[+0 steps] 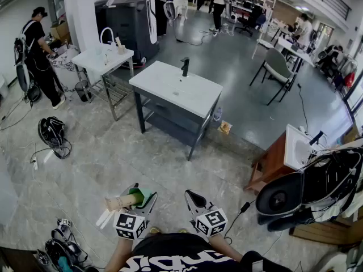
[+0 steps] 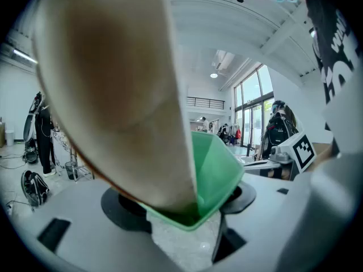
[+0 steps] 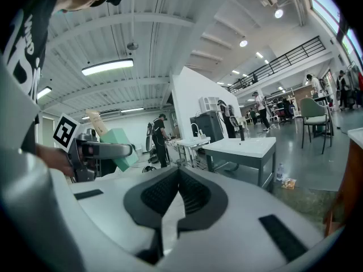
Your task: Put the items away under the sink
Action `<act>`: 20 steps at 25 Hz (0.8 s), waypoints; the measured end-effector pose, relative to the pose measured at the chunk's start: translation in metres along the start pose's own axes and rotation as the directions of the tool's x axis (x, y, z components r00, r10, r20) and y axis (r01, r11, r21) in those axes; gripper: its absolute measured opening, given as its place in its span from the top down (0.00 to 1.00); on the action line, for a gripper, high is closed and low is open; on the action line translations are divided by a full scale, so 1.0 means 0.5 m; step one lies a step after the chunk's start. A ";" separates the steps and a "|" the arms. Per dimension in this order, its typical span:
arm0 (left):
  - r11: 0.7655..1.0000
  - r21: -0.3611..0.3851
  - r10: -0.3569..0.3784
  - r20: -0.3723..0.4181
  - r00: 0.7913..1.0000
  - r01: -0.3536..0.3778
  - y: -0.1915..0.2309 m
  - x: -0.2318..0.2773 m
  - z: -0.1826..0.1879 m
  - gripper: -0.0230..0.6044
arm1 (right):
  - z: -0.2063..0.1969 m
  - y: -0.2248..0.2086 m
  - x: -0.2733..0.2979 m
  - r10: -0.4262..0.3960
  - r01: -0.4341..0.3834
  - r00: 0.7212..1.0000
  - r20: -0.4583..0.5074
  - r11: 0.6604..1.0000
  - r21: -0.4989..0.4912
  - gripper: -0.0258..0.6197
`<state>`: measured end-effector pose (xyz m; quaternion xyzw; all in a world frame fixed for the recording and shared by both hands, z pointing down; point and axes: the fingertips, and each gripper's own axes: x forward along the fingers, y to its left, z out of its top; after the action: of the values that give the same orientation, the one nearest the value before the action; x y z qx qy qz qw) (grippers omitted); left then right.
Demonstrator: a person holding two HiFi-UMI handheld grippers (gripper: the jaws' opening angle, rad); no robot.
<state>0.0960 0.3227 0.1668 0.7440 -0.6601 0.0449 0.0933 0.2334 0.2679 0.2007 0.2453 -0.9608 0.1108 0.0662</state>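
The left gripper (image 1: 142, 199) was clamped on a green item with a beige handle (image 2: 218, 174), which filled the space between its jaws. Just to its right, the right gripper (image 3: 177, 177) was closed and empty. The sink (image 1: 176, 86) stood well ahead of both grippers. The step in hand was probably carrying the item. The next move calls for approaching the sink, then lowering the left gripper toward the space beneath it.

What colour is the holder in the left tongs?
Green; the holder shows best in the left gripper view.
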 end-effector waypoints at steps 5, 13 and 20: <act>1.000 -0.002 0.001 0.008 1.000 -0.001 0.006 -0.019 0.002 0.44 | 0.000 0.027 0.005 0.011 -0.011 1.000 -0.001 1.000 -0.003 0.93; 1.000 0.006 -0.012 0.013 1.000 0.012 0.018 -0.009 0.008 0.44 | 0.014 0.028 0.029 0.025 -0.025 1.000 0.009 1.000 -0.003 0.93; 0.999 0.018 -0.026 0.014 1.000 0.026 0.042 -0.034 0.012 0.44 | 0.024 0.062 0.044 0.014 -0.014 1.000 0.024 1.000 -0.004 0.93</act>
<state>0.0729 0.3355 0.1593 0.7538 -0.6504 0.0444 0.0824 0.1982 0.2818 0.1876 0.2398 -0.9635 0.1063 0.0545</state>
